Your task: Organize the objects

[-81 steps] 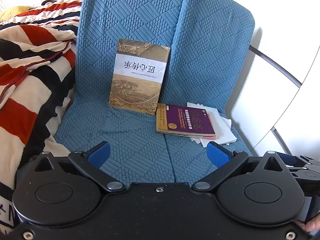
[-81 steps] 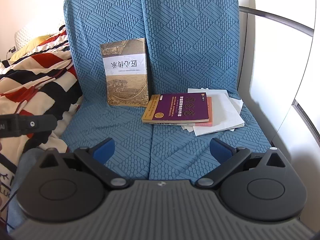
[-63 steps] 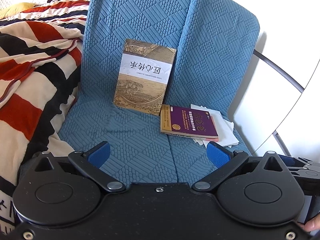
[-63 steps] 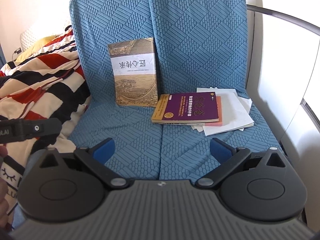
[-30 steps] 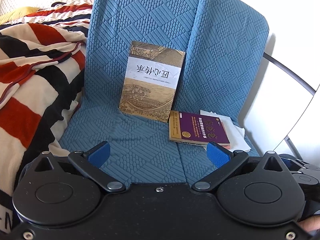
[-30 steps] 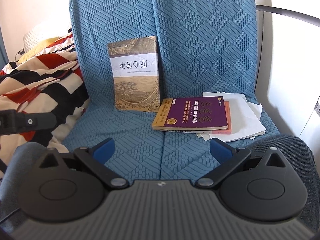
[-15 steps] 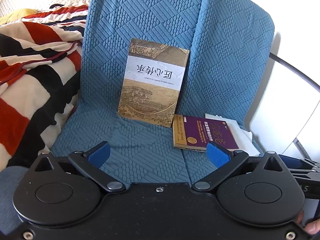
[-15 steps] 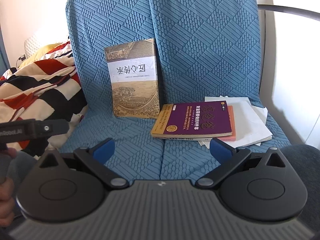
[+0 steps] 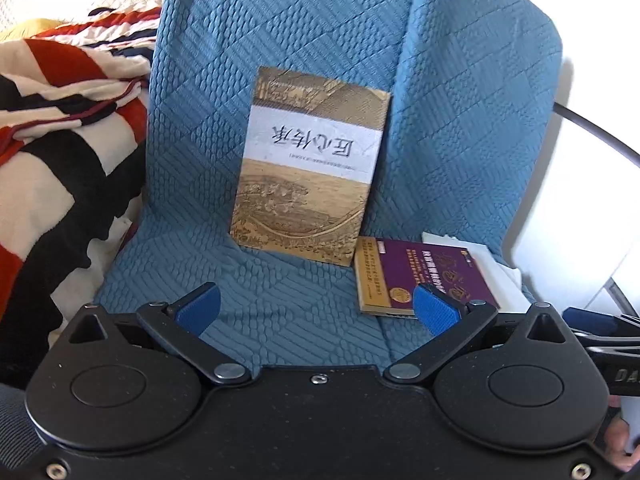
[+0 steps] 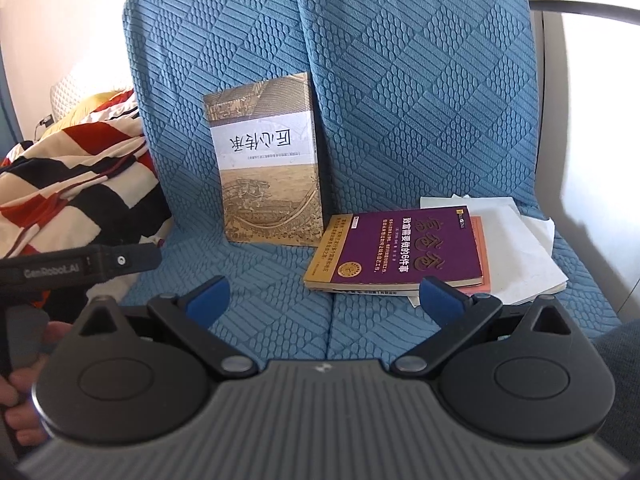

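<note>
Left wrist view: left gripper (image 9: 316, 308) spread wide, holding nothing, above the blue seat (image 9: 280, 300). Tan book (image 9: 310, 166) stands on end against the backrest, long axis upright, title upside down. Purple book (image 9: 420, 276) lies flat just right of it.

Right wrist view: right gripper (image 10: 322, 300) spread wide, empty. Purple book (image 10: 404, 248) flat on an orange book (image 10: 482, 248) and white papers (image 10: 528, 248), long axis left to right. Tan book (image 10: 268, 168) upright.

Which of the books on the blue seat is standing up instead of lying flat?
The tan book, propped upside down against the seat back. The purple book lies flat on an orange one and loose papers.
</note>
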